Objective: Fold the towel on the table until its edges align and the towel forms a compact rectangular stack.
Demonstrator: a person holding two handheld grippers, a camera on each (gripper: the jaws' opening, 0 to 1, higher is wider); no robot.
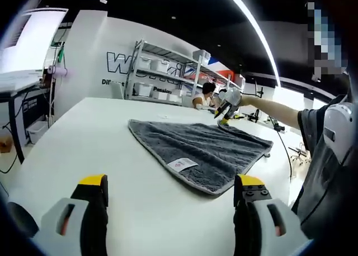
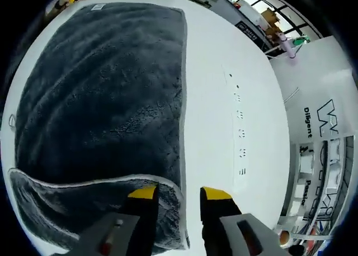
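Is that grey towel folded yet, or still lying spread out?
Mostly spread: the grey towel lies flat on the white table, one corner turned over by the right tool.

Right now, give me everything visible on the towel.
The towel is dark grey, plush like microfibre, with a pale stitched border and a white label near one edge. It lies spread on the white table, mostly flat. At the far corner the right gripper has its jaws open astride the edge, where a corner flap is lifted and turned back over the pile. The left gripper hangs short of it, open.

Bright overhead light, fisheye-warped edges
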